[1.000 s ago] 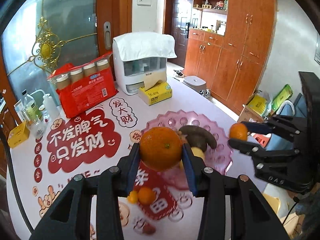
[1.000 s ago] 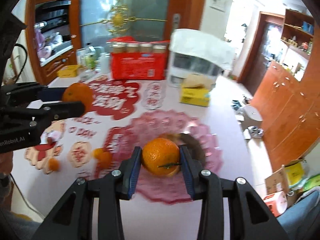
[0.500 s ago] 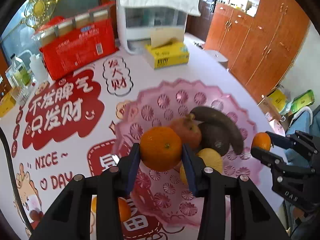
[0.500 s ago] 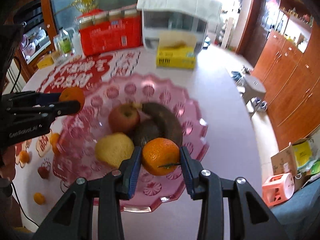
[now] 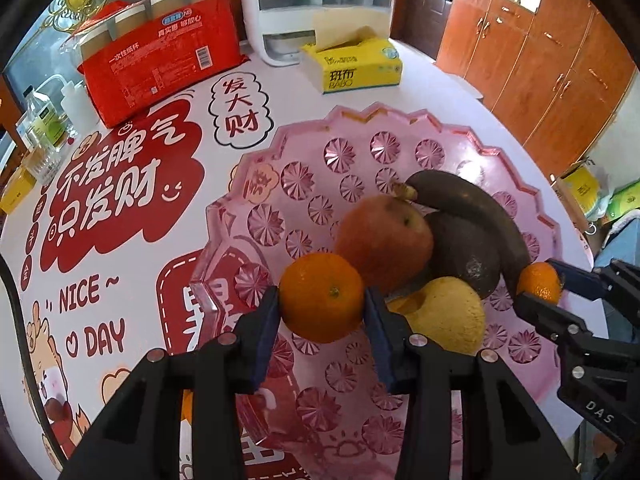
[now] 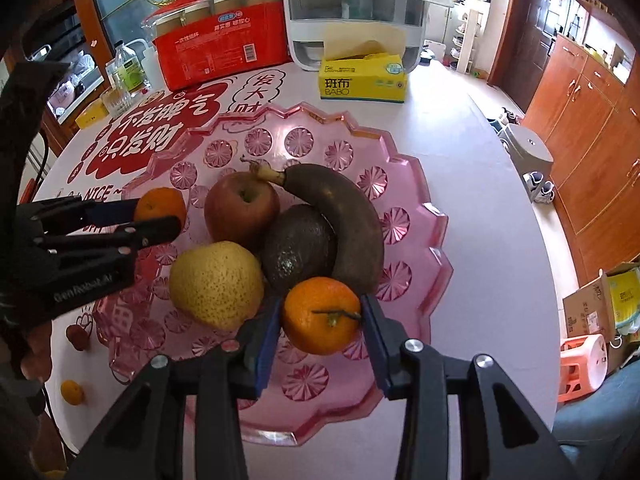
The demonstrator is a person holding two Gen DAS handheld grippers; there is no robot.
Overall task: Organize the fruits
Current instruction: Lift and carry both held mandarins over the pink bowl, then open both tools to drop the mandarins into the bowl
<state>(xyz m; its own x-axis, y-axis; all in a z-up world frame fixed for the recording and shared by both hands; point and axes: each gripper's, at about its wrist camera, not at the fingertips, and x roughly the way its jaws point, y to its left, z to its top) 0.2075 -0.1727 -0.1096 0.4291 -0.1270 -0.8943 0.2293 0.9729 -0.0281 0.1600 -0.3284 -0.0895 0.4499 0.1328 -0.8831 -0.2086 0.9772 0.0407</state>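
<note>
I see pink plate (image 6: 416, 216) mid-frame holding red apple (image 6: 240, 204), brown banana (image 6: 340, 208), dark avocado (image 6: 300, 244), yellow pear (image 6: 216, 284). One orange (image 6: 322, 314) clamped low-centre, another orange (image 6: 160, 206) at left.

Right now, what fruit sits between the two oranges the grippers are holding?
In the right wrist view, the yellow speckled pear, red apple and dark avocado lie between them, in the pink plastic dish.

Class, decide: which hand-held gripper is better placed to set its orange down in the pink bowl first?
Probably left: its hand-held gripper holds its orange over bare floor of the pink plastic bowl; the right's orange crowds the avocado.
</note>
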